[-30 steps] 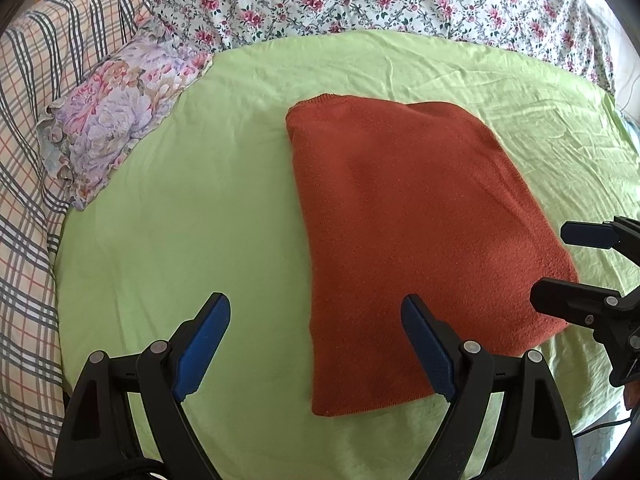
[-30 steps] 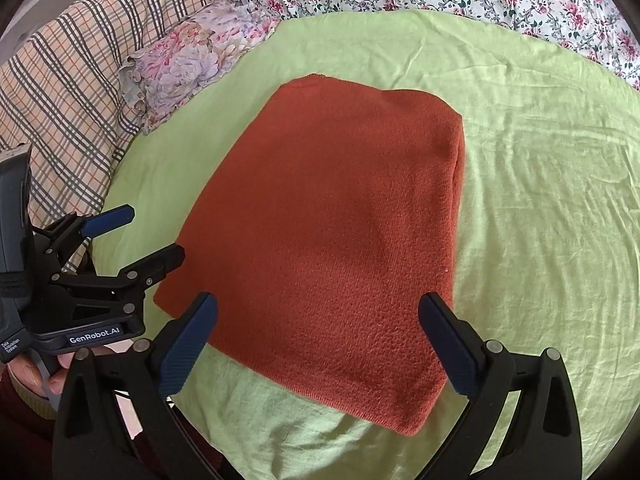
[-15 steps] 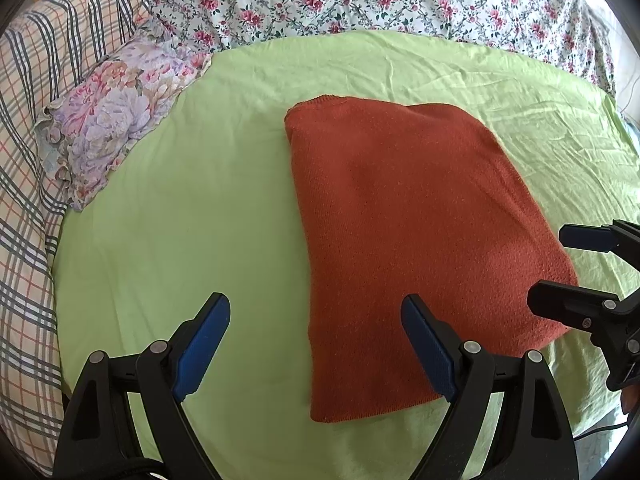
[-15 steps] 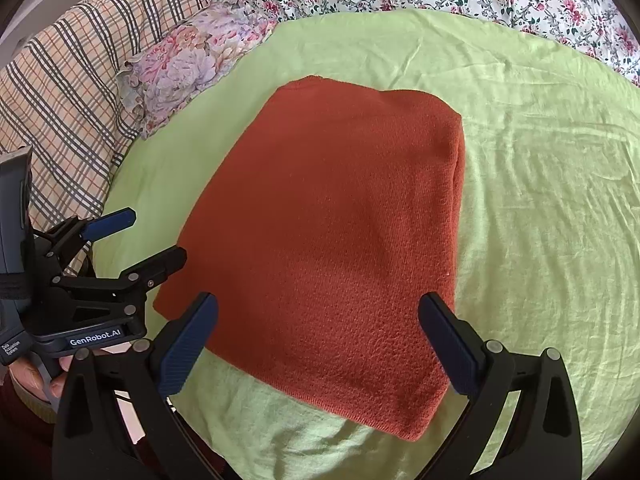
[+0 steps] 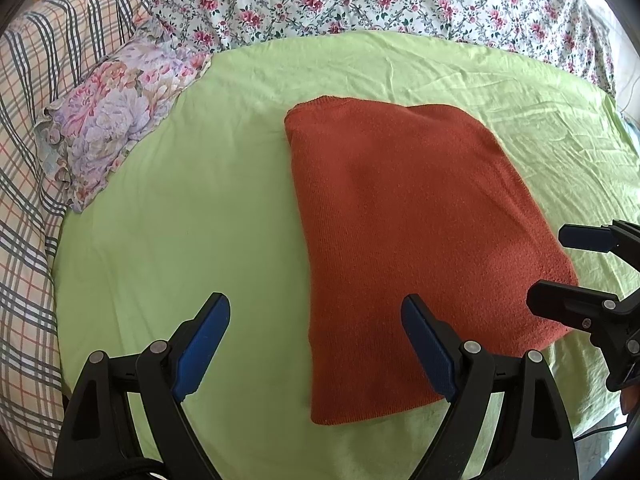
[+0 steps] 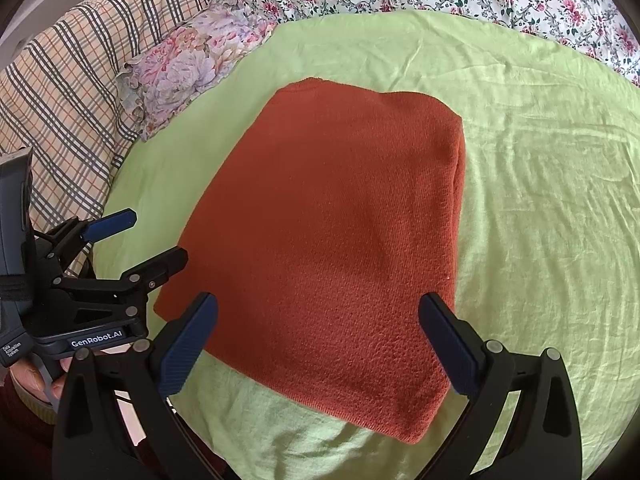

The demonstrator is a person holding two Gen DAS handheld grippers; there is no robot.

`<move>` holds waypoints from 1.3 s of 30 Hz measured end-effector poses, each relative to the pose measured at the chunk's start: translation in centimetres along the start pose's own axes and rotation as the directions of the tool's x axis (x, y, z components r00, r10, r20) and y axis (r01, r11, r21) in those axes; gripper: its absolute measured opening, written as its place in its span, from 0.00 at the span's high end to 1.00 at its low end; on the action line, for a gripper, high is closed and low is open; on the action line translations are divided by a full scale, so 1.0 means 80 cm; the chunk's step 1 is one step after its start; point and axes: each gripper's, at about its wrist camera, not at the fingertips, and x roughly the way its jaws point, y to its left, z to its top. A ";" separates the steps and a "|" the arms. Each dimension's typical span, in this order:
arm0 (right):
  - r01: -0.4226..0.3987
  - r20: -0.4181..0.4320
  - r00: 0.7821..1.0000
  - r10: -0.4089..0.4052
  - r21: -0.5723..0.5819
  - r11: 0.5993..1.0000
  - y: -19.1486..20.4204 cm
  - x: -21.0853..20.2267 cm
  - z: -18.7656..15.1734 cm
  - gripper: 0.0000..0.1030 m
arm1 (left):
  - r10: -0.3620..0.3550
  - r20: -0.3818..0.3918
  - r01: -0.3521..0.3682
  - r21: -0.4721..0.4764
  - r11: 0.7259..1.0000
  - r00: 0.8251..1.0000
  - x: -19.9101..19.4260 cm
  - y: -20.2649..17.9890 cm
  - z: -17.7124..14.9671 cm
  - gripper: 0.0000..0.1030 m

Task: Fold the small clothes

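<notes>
The sweater (image 5: 416, 248) lies flat on the green sheet (image 5: 192, 216) of the bed, folded into a long block whose long axis runs from near to far. Its near short edge is the closest part to both grippers. Seen from the left gripper (image 5: 316, 340), the sweater sits ahead and to the right, its near left corner roughly between the jaws; from the right gripper (image 6: 320, 336) it lies straight ahead, the near edge just beyond the jaws and its near right corner closest. The right gripper looks the nearer of the two. Both sets of jaws stand wide apart and hold nothing.

The sweater is a rust-orange knit, thick and several layers deep, with a rounded fold along its right side and smooth, fairly square edges. My judgement is that any further fold would bring the near edge toward the far edge. A floral pillow (image 5: 116, 120) lies well apart, far left.
</notes>
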 end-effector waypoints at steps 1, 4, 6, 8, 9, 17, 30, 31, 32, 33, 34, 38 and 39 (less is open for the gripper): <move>-0.001 -0.001 1.000 0.001 0.000 1.000 0.000 0.000 0.000 0.03 | 0.000 0.000 0.000 0.000 1.000 1.000 0.000 0.000 0.000 0.14; 0.000 -0.001 1.000 0.000 -0.001 1.000 0.000 0.000 0.000 0.03 | -0.002 0.001 0.002 -0.002 1.000 1.000 -0.001 0.000 0.000 0.14; 0.000 -0.001 1.000 0.000 -0.001 1.000 0.000 0.000 0.000 0.03 | -0.003 0.003 0.003 -0.002 1.000 1.000 -0.002 -0.001 0.000 0.14; 0.000 -0.001 1.000 0.000 -0.003 1.000 0.000 0.000 0.000 0.03 | -0.004 0.003 0.004 -0.003 1.000 1.000 -0.003 -0.002 0.000 0.14; 0.000 -0.001 1.000 0.000 -0.003 1.000 0.000 0.000 0.000 0.03 | -0.006 0.004 0.006 -0.003 1.000 1.000 -0.003 -0.002 0.000 0.14; 0.001 -0.003 1.000 -0.001 -0.005 1.000 -0.005 0.002 0.001 0.03 | -0.010 0.003 0.011 -0.012 1.000 1.000 -0.004 -0.002 -0.001 0.14; -0.001 0.001 1.000 0.001 -0.006 1.000 -0.003 0.000 0.002 0.03 | -0.012 0.004 0.012 -0.014 1.000 1.000 -0.006 -0.004 -0.001 0.14; -0.001 0.001 1.000 0.001 -0.007 1.000 -0.003 0.000 0.003 0.03 | -0.013 0.004 0.013 -0.013 1.000 1.000 -0.006 -0.004 -0.001 0.14; -0.001 0.001 1.000 0.001 -0.007 1.000 -0.002 -0.001 0.003 0.03 | -0.014 0.004 0.014 -0.014 1.000 1.000 -0.006 -0.004 -0.001 0.14; -0.002 0.001 1.000 0.002 -0.008 1.000 -0.003 -0.001 0.003 0.03 | -0.013 0.004 0.013 -0.013 1.000 1.000 -0.007 -0.004 0.000 0.14; -0.003 0.001 1.000 0.003 -0.008 1.000 -0.003 -0.001 0.003 0.03 | -0.014 0.004 0.014 -0.013 1.000 1.000 -0.007 -0.004 -0.001 0.14; 0.000 -0.001 1.000 0.000 -0.007 1.000 -0.003 0.000 0.003 0.03 | -0.013 0.004 0.013 -0.011 1.000 1.000 -0.008 -0.007 0.003 0.14; 0.001 -0.001 1.000 -0.001 -0.007 1.000 -0.002 0.000 0.003 0.03 | -0.013 0.004 0.013 -0.010 1.000 1.000 -0.009 -0.007 0.004 0.14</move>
